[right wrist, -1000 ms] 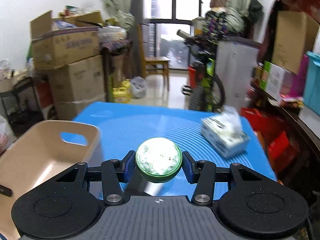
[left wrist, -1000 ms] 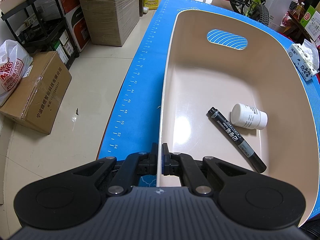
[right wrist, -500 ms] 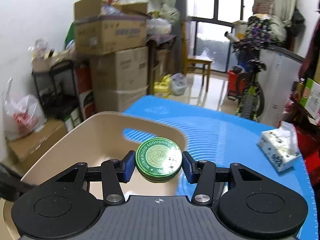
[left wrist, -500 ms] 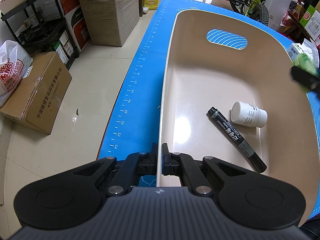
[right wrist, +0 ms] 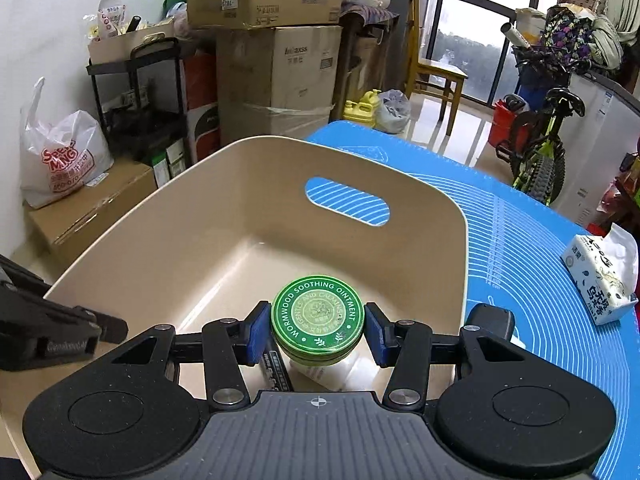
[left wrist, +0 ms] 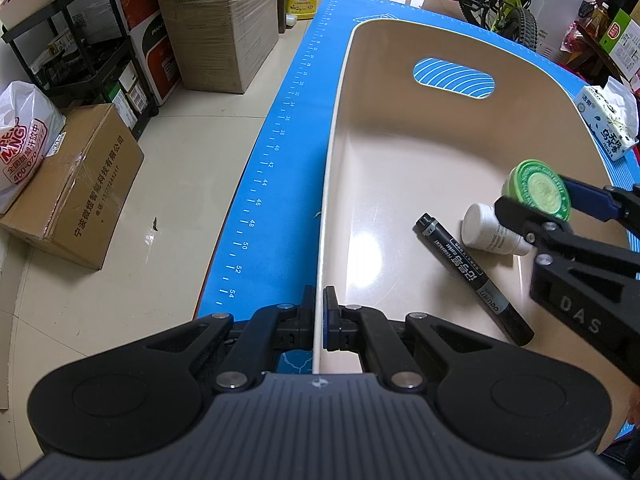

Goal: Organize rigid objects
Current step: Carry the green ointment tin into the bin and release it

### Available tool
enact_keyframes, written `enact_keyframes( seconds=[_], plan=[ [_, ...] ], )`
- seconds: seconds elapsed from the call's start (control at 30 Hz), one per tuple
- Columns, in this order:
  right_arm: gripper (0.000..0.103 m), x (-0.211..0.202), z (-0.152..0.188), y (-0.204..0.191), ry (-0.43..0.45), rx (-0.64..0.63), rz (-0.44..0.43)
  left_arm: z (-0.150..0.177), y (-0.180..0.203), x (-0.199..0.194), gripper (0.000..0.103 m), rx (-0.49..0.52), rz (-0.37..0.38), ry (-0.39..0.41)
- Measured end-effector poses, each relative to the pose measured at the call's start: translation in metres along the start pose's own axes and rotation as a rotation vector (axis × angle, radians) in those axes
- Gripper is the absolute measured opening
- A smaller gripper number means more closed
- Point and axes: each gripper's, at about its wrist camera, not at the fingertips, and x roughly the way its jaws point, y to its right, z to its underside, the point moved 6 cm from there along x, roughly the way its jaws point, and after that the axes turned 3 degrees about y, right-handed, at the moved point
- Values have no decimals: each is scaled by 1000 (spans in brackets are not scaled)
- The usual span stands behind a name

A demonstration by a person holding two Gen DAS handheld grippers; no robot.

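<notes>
A beige bin (left wrist: 400,132) (right wrist: 168,240) with a handle slot stands on a blue mat (left wrist: 280,152) (right wrist: 520,248). My left gripper (left wrist: 319,316) is shut on the bin's near rim. A black marker (left wrist: 472,276) and a white bottle (left wrist: 486,232) lie on the bin floor. My right gripper (right wrist: 318,326) (left wrist: 536,196) is shut on a round green ointment tin (right wrist: 318,316) (left wrist: 538,188), held above the bin floor over the white bottle (right wrist: 332,376) and marker (right wrist: 276,372).
A tissue pack (right wrist: 600,280) (left wrist: 608,120) lies on the mat right of the bin. Cardboard boxes (left wrist: 72,188), a black shelf cart (left wrist: 80,40) and a plastic bag (right wrist: 60,160) crowd the floor to the left. A bicycle (right wrist: 540,152) stands behind the table.
My right gripper carried the green tin leftward from above the open mat to inside the bin, coming into the left wrist view. The left gripper stayed put on the rim.
</notes>
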Motion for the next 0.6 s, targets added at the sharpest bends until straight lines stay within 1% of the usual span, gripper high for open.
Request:
enact_keyframes(
  seconds=[0.2,0.37,0.53,0.6],
  plan=[
    [55,13,4,-11,-105,-51,-9,-1,0,0,4,1,0,1],
    [55,22,13,-9,-200,-73,-15,-1,0,-1,4,3,-1,2],
    [55,27,18,-11,-261,-87,-26,-1,0,-1,4,3,0,1],
    [54,26,18,-10,-261,-83,-32,-1,1,-1,4,4,-1,0]
  ],
)
